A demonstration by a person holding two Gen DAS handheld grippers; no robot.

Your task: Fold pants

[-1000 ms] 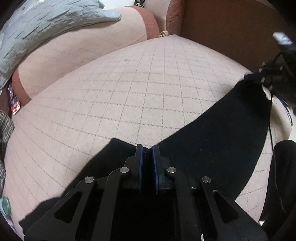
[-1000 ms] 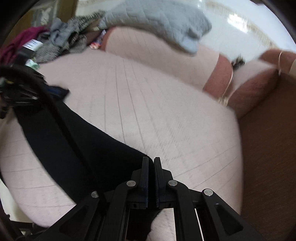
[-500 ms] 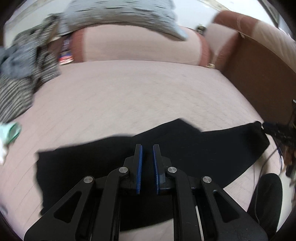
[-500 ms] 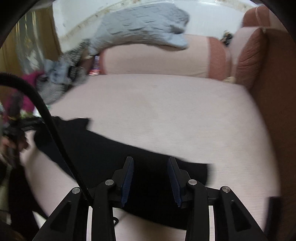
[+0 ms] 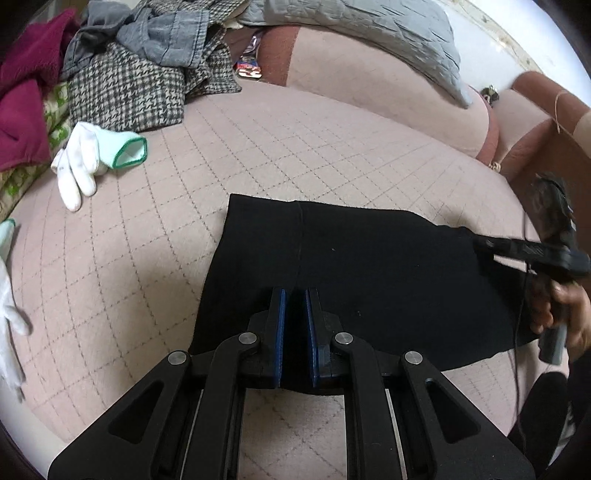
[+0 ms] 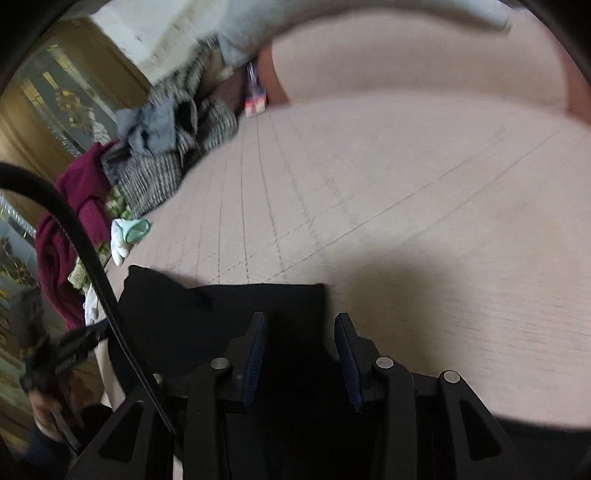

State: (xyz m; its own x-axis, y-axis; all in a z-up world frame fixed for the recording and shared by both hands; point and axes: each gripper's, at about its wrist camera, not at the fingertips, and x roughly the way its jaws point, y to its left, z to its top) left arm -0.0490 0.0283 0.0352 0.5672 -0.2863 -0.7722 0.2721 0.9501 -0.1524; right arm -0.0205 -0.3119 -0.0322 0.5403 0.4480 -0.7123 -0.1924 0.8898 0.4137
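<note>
The black pants [image 5: 362, 273] lay folded flat on the pink quilted sofa seat [image 5: 295, 147], near its front edge. The left tongs [image 5: 294, 332] were closed on the near edge of the pants, with black cloth between the blue pads. The right tongs [image 6: 300, 354] stood over the right end of the pants; their jaws were closing but not yet pressing the cloth. A pile of clothes [image 5: 140, 70] and a white glove [image 5: 92, 155] lay left of the pants, well apart.

White glove [image 5: 83, 162], houndstooth garment [image 5: 125, 92] — perhaps a coat — grey quilt [image 5: 369, 29].
</note>
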